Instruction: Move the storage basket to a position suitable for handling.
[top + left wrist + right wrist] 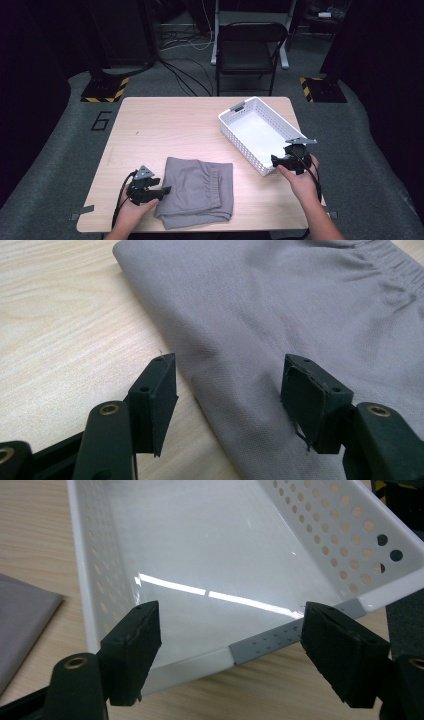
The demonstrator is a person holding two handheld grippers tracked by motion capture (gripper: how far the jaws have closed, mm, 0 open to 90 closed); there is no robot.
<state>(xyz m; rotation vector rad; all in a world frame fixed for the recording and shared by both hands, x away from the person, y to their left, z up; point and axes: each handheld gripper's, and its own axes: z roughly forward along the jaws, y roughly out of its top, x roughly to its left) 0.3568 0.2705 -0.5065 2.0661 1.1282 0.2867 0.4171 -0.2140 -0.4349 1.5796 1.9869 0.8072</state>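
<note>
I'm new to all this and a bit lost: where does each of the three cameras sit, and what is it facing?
High view: above the person's side, looking forward and down on the table; forearms and hands show.
Left gripper view: on the left gripper, facing the grey cloth; open jaws show.
Right gripper view: on the right gripper, facing the white basket; open jaws show.
Shared: both gripper views catch the cloth.

A light wooden table (165,125) carries folded grey shorts (197,190) near its front edge and a white perforated basket (260,132) at right.
</note>
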